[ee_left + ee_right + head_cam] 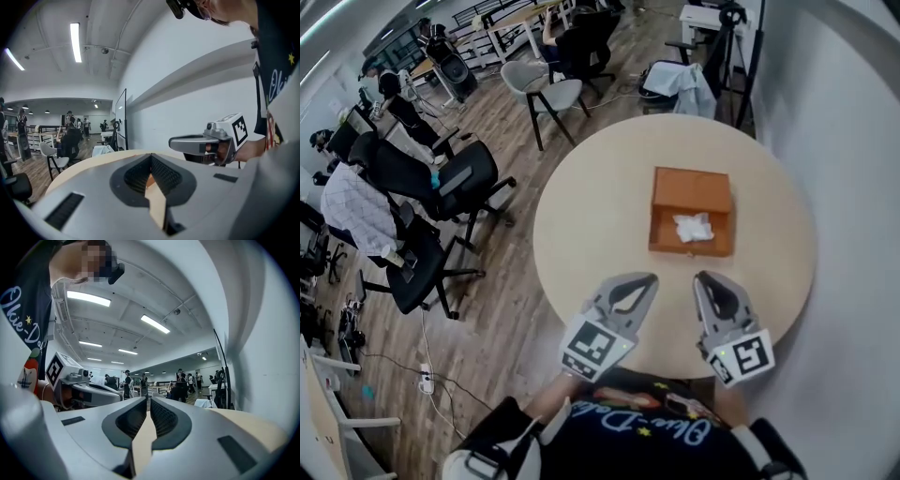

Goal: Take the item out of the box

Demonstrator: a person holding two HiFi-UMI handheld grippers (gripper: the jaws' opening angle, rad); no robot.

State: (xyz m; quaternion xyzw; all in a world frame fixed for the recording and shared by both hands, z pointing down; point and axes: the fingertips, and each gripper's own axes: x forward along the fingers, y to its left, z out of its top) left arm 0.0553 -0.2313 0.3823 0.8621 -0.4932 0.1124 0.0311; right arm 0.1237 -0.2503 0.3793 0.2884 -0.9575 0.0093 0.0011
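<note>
Lying in the box (692, 190), the item (693, 228) sits just ahead of the right gripper (705, 279), farther from the left gripper (645, 280); both are closed and empty.

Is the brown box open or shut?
Open. The head view looks straight down into the box, and a crumpled white item lies inside it.
</note>
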